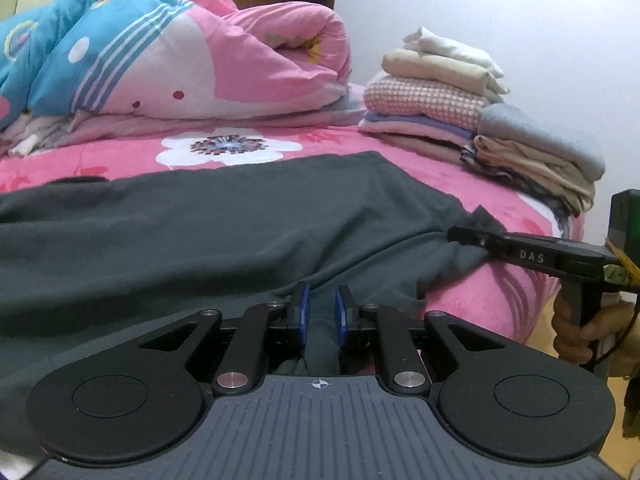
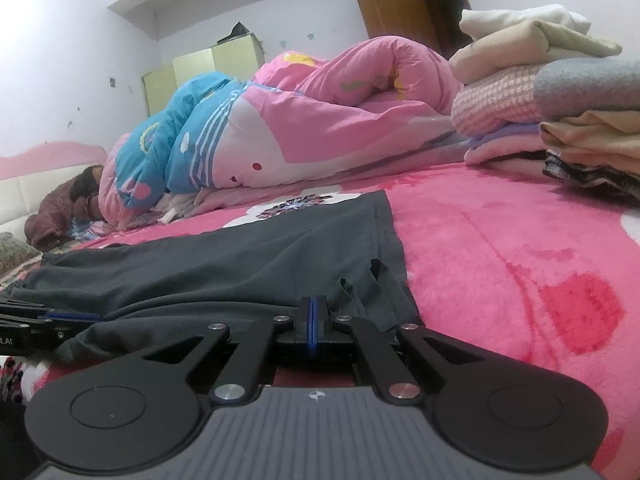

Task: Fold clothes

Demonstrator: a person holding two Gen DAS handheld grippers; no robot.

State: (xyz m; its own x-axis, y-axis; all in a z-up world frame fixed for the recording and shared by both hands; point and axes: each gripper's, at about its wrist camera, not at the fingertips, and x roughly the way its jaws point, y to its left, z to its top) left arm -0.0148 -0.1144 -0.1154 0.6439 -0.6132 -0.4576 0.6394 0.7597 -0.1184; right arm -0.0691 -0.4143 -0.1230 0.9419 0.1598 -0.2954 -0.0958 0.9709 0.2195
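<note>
A dark grey garment (image 1: 208,232) lies spread flat on the pink bed; it also shows in the right wrist view (image 2: 224,268). My left gripper (image 1: 322,308) has its blue pads a little apart with a fold of the garment's near edge between them. My right gripper (image 2: 313,312) is shut on the garment's right corner; in the left wrist view it (image 1: 460,234) comes in from the right, pinching that corner. The left gripper's fingers (image 2: 52,316) show at the far left of the right wrist view, at the cloth's near edge.
A stack of folded clothes (image 1: 472,116) stands at the bed's right side, also in the right wrist view (image 2: 560,92). A rolled pink and blue quilt (image 1: 168,52) lies along the back. The pink flowered bedspread (image 2: 500,248) is bare to the right of the garment.
</note>
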